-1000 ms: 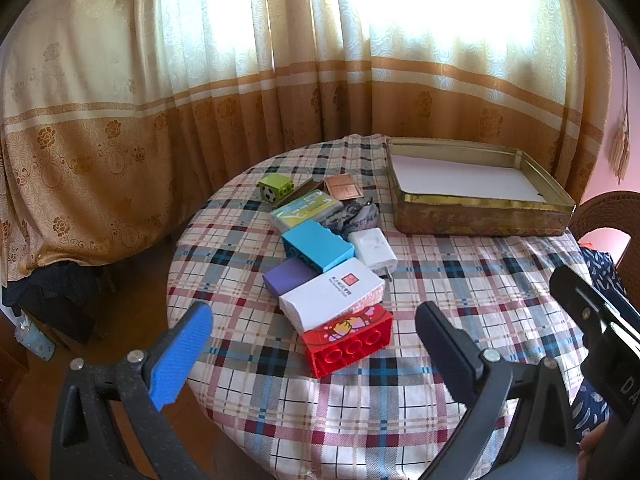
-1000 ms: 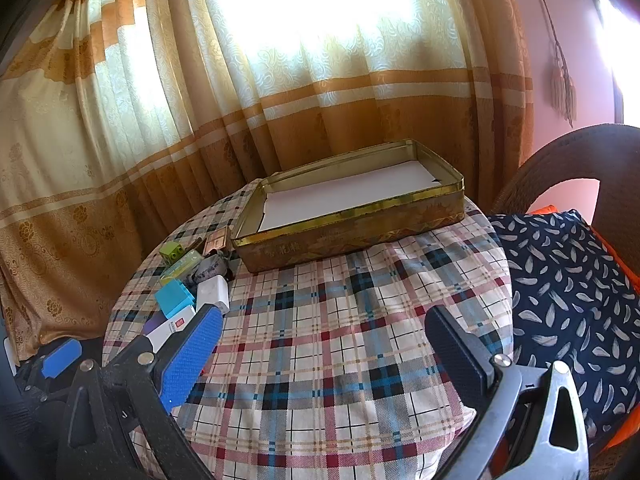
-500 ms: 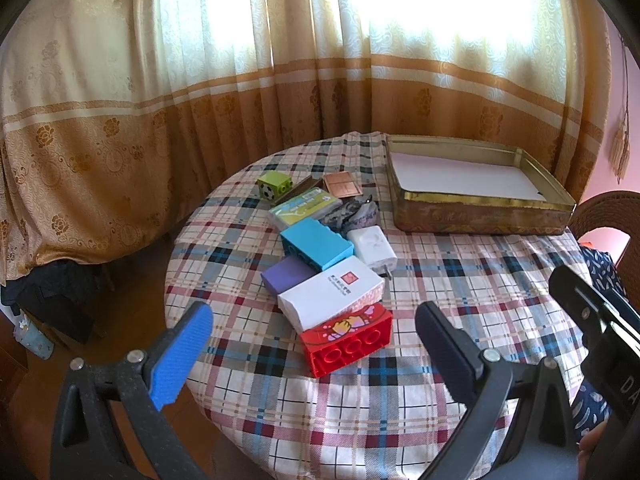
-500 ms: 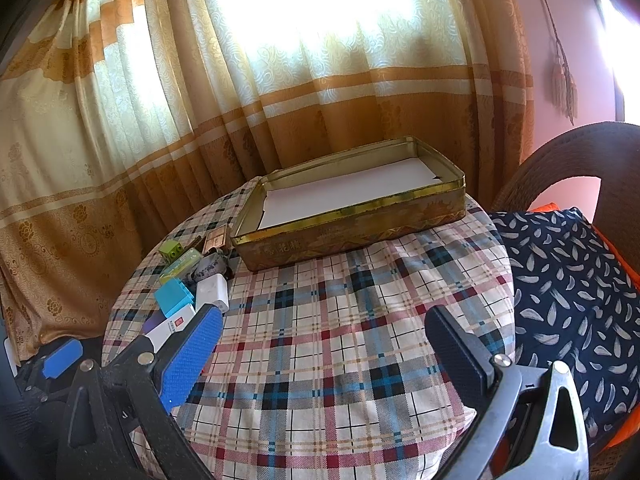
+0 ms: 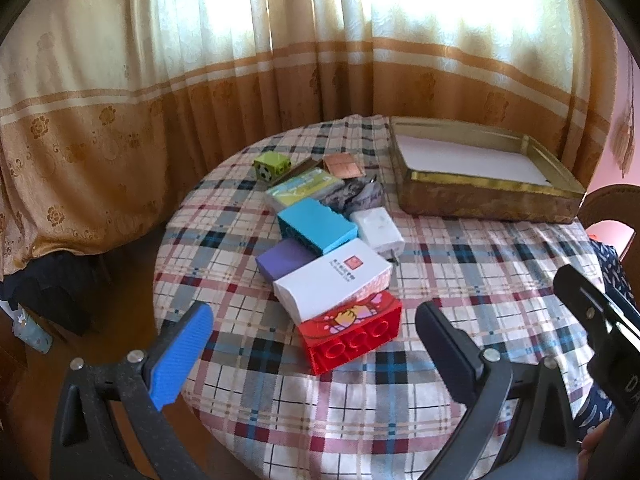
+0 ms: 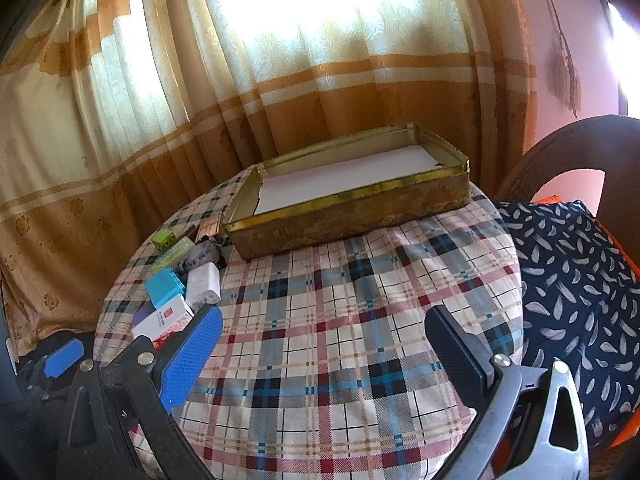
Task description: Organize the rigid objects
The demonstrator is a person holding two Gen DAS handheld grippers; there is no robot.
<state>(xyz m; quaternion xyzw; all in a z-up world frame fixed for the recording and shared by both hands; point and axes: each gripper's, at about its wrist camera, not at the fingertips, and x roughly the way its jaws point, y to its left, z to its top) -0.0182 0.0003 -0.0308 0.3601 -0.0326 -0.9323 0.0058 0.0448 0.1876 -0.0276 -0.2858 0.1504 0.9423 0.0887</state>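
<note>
A row of small objects lies on the round plaid table [image 5: 460,272]: a red toy brick [image 5: 352,334], a white box [image 5: 334,282], a purple block [image 5: 284,258], a blue brick [image 5: 316,229], a white charger [image 5: 380,232], a green card box [image 5: 306,188], a green cube [image 5: 271,166] and a copper square [image 5: 342,166]. An open gold tin [image 5: 480,174] with a white lining stands at the back right, also in the right wrist view [image 6: 352,192]. My left gripper [image 5: 314,340] is open just short of the red brick. My right gripper [image 6: 322,344] is open over bare cloth.
Orange and cream curtains hang close behind the table. A wicker chair [image 6: 568,152] with a navy feather-print cushion [image 6: 572,280] stands to the right. The table edge drops to a dark floor [image 5: 100,280] on the left.
The left gripper has shifted slightly, so the objects sit a little left in its view. The right gripper has barely moved. Both stay open.
</note>
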